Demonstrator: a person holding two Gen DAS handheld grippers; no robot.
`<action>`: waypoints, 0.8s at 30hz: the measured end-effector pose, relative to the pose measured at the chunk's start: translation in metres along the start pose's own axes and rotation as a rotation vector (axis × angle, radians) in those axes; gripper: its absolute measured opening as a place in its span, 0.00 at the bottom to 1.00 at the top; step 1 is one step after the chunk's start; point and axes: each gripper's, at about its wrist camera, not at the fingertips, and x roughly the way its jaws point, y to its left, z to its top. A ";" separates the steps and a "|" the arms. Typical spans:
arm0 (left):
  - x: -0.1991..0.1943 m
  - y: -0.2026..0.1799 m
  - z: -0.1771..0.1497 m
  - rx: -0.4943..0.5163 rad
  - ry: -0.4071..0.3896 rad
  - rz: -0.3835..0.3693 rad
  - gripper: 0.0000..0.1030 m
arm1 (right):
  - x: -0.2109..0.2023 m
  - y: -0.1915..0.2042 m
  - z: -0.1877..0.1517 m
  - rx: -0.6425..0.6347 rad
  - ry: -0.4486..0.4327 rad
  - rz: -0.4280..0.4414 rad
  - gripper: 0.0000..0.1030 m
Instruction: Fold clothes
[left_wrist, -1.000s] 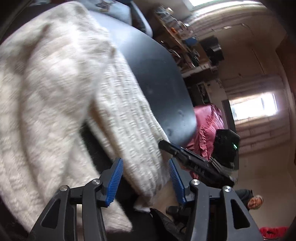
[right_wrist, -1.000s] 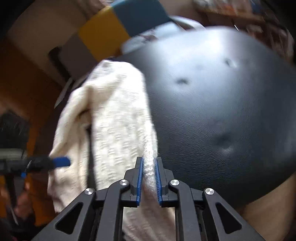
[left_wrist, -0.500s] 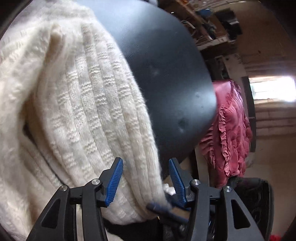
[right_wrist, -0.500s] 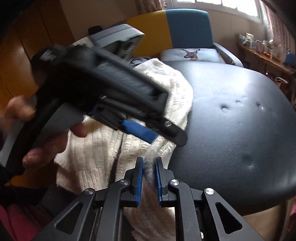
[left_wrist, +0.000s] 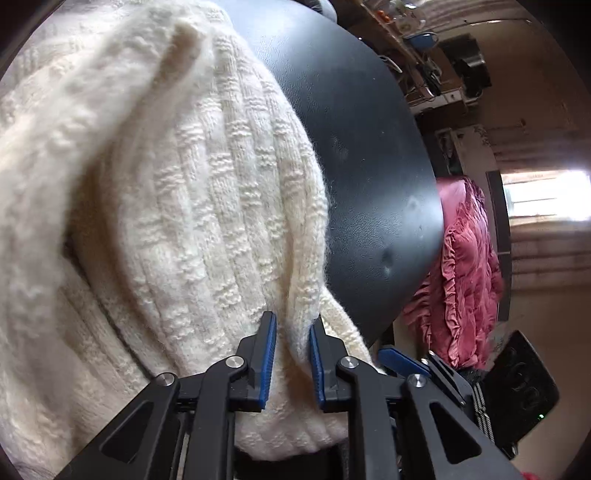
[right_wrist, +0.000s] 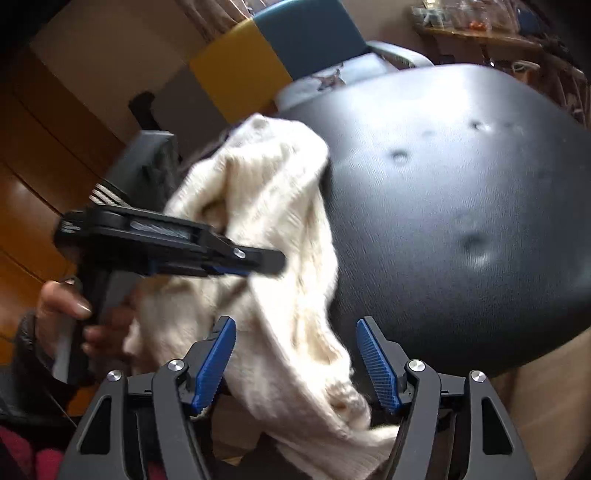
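- Lying bunched on the near-left part of the black padded surface (right_wrist: 461, 221) is a cream knitted sweater (left_wrist: 177, 206) — its lower end spills over the front edge and hangs down.
- Knit shows ribbed, basket-like texture; several thick folds stacked, none flat.
- Left gripper (left_wrist: 291, 354): blue pads drawn in narrow, clamped on a ridge of the sweater's edge fabric. In the right wrist view the same tool comes in from the left, its tip against the cloth.
- Right gripper (right_wrist: 297, 363): fingers spread wide, hanging end of the sweater passing between them — neither pad pressing it.
- A hand (right_wrist: 70, 314) grips the left tool's handle, dark sleeve at the wrist.
- Surface is dimpled with button tufts, bare to the right of the garment.
- Behind: chair (right_wrist: 280, 55) with yellow and teal back panels.
- Left wrist view, right side: red ruffled fabric (left_wrist: 465, 273) beyond the surface edge; cluttered shelf (left_wrist: 424, 74) further back.
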 end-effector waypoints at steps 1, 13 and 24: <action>-0.001 -0.002 -0.001 0.009 -0.006 0.020 0.17 | -0.001 -0.001 0.002 0.000 0.002 -0.001 0.73; -0.202 0.032 -0.040 0.030 -0.522 -0.077 0.04 | 0.004 0.001 0.063 0.109 -0.049 0.038 0.73; -0.362 0.233 -0.119 -0.388 -0.811 0.360 0.04 | 0.097 0.042 0.090 0.098 0.065 0.069 0.73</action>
